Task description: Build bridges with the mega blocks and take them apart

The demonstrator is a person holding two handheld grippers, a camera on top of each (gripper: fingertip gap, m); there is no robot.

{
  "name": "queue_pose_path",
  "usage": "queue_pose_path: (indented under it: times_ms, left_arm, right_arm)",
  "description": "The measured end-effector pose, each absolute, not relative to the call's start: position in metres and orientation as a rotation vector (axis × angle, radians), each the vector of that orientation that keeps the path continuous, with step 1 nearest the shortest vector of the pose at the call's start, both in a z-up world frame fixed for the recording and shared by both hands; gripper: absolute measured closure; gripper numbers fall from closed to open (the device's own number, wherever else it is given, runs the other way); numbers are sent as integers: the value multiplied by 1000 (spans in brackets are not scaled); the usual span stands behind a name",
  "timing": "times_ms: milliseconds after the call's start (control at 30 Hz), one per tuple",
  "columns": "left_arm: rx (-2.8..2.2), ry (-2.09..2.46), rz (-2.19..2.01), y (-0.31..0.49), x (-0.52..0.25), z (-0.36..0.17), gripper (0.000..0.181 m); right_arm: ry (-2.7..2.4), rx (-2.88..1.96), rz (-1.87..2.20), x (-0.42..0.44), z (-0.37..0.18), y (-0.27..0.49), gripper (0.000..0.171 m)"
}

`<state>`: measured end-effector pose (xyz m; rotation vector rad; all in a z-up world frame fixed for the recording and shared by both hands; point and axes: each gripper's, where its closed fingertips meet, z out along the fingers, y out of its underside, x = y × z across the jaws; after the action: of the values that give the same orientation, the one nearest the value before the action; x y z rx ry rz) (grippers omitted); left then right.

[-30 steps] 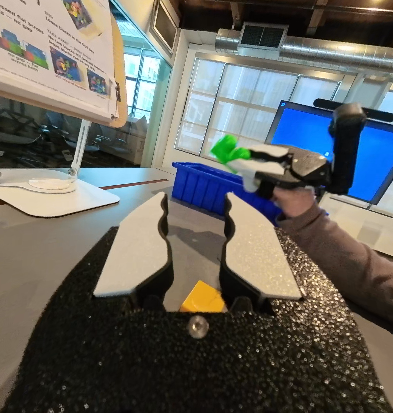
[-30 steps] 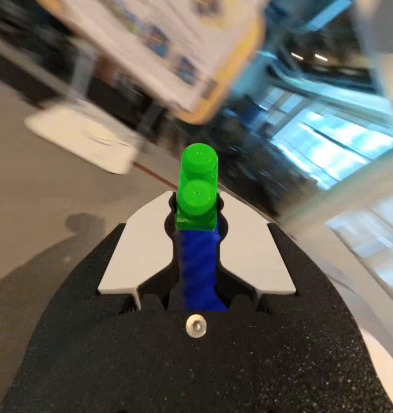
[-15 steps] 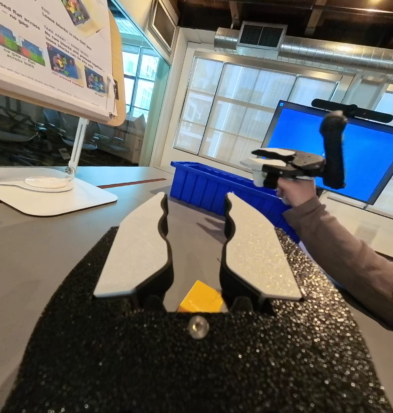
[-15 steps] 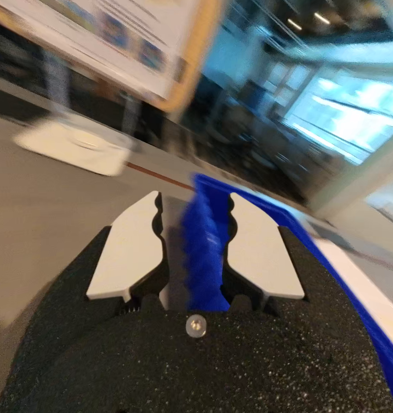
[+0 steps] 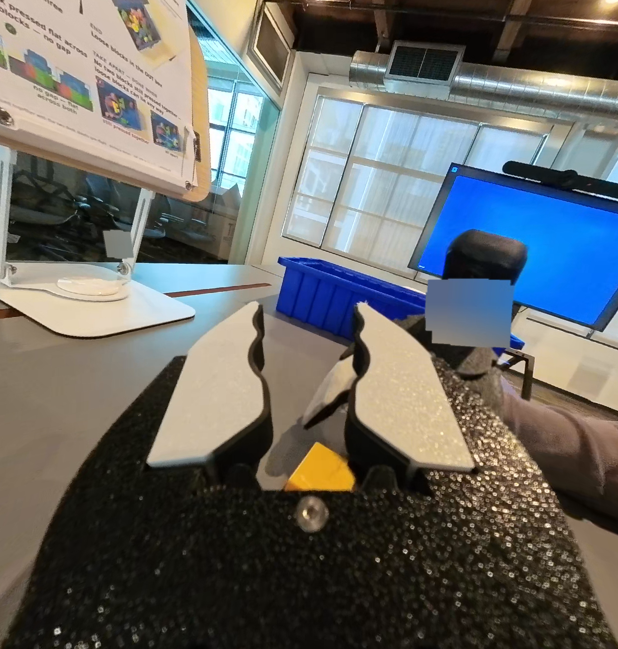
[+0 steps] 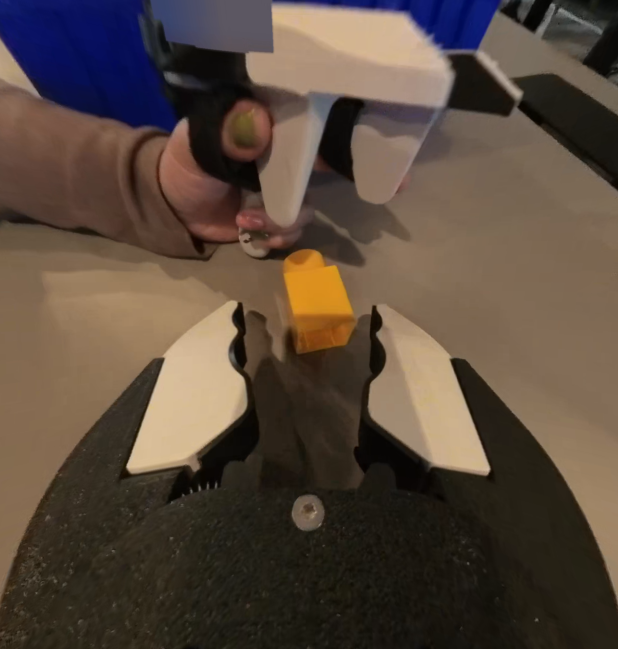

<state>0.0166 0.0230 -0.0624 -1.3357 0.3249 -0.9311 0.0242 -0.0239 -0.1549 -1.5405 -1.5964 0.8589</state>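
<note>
A yellow one-stud block [image 6: 316, 305] lies on its side on the grey table, stud pointing away from my right gripper. My right gripper [image 6: 305, 312] is open and empty, with the block just beyond its fingertips, nearer the right one. My left gripper [image 5: 307, 316] is open and empty, held low over the table. The same yellow block [image 5: 321, 472] shows between its finger bases. The left gripper [image 6: 330, 210] also shows in the right wrist view, facing me beyond the block. One finger [image 5: 330, 389] of the right gripper shows behind the left gripper's right finger.
A blue bin [image 5: 335, 298] stands on the table behind both grippers and fills the top left of the right wrist view [image 6: 72, 70]. A white stand [image 5: 89, 309] holding an instruction sheet is at the far left. A blue screen [image 5: 546, 263] stands beyond the table. Across from one pair of fingers to the other is roughly 10 cm.
My right gripper held a green block a second ago, opened over the blue bin and is empty now. It has swung down to the table facing the yellow block. The left gripper barely moved.
</note>
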Motion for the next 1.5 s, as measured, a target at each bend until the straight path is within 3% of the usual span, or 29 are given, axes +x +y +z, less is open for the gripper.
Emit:
queue_pose_path:
  times_ms: [233,367,600,900,1067,1200,1300,1500]
  left_arm:
    - [-1337,323,-942,23,16,-62,134]
    - [-1332,323,-935,22,16,-62,134]
    - [-1334,322,-941,23,16,-62,134]
    - [-1334,317,-952,23,16,-62,134]
    - [-1334,316,-953,23,16,-62,134]
    - [-1335,316,-953,23,16,-62,134]
    - [-1334,315,-953,23,15,-62,134]
    - [-1335,314,-947,24,15,-62,134]
  right_arm:
    - [-1661,-1543,694,16,-167,-22,134]
    - [-1401,-1490,508,38,-124,18,135]
    - [-548,-1347,-263,221,1,91,135]
    - [-237,-1636,-730,356,-10,101,135]
    - [-210,-1726,-751,372,-25,103,134]
    - [-214,-1701,-697,365,-22,104,110]
    - [-261,-1619,-613,344,-14,104,105]
    - [-483,-1280,147,205,-3,80,118]
